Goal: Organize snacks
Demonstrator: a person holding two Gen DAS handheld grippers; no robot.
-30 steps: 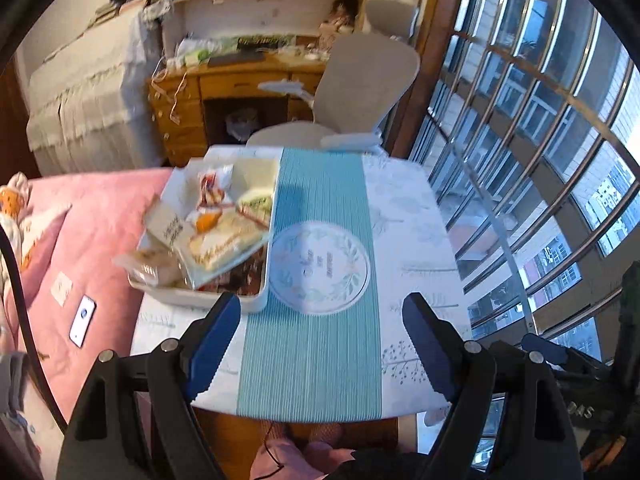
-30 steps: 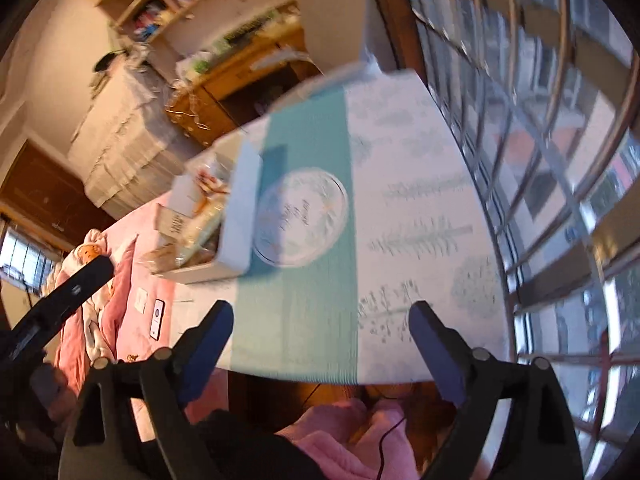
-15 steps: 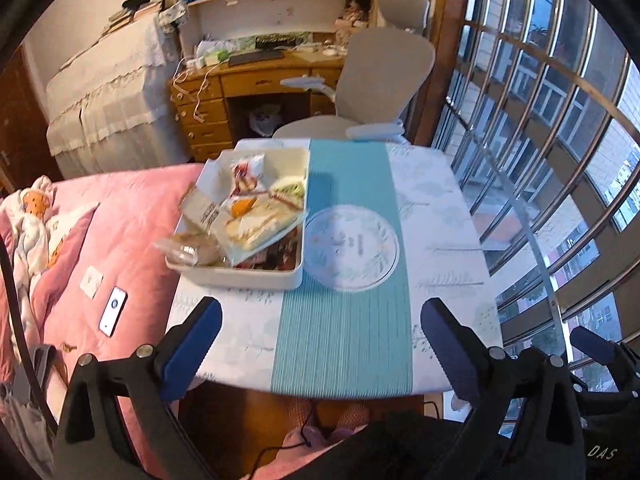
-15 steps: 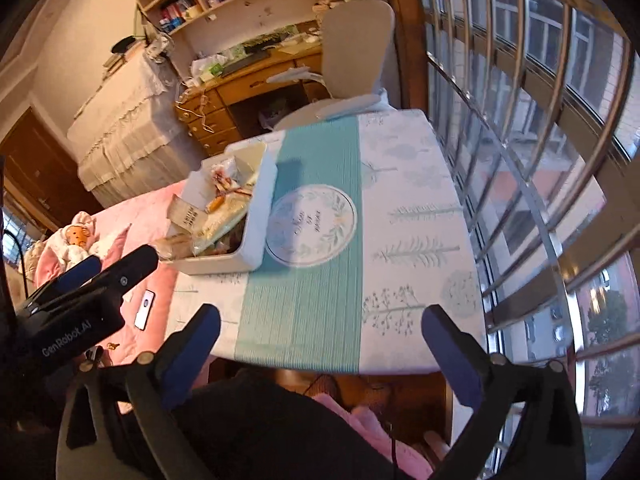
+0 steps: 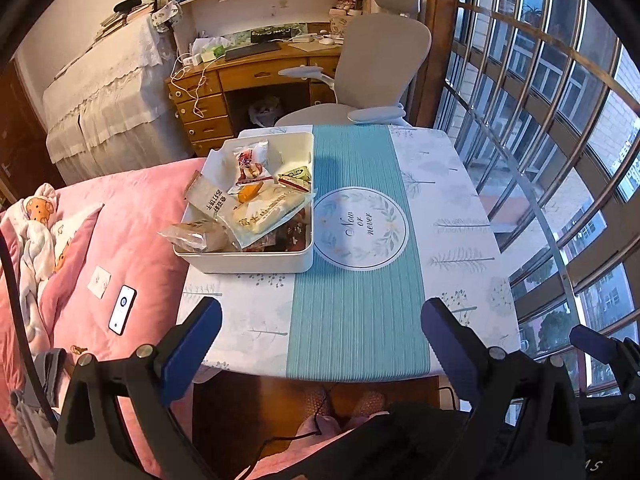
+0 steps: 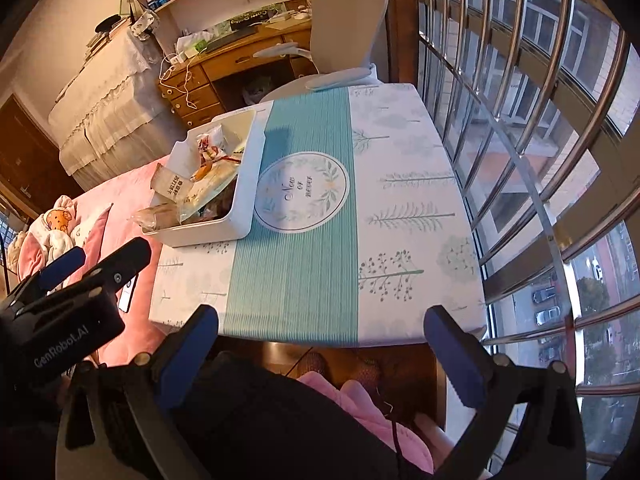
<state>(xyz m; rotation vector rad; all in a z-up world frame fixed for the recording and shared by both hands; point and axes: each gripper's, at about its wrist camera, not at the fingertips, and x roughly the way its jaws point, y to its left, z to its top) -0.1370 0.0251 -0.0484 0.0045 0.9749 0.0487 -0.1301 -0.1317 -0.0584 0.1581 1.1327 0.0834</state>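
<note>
bedroom table under both grippers: left gripper and right gripper hang spread and empty off its near edge, well short of the bin, where the snacks lie heaped, one wrapper overhanging its left rim.

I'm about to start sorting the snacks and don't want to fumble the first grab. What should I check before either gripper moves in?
1. Left gripper open and empty: ok.
2. Right gripper open and empty: ok.
3. White bin fully on the table: ok, it sits at the table's left side.
4. Snacks contained in the bin: not ok, a clear bread packet hangs over its left rim.
5. Free space to lay snacks out: ok, the teal runner and round mat carry nothing.
6. What lies under the top packets: cannot tell.
</note>
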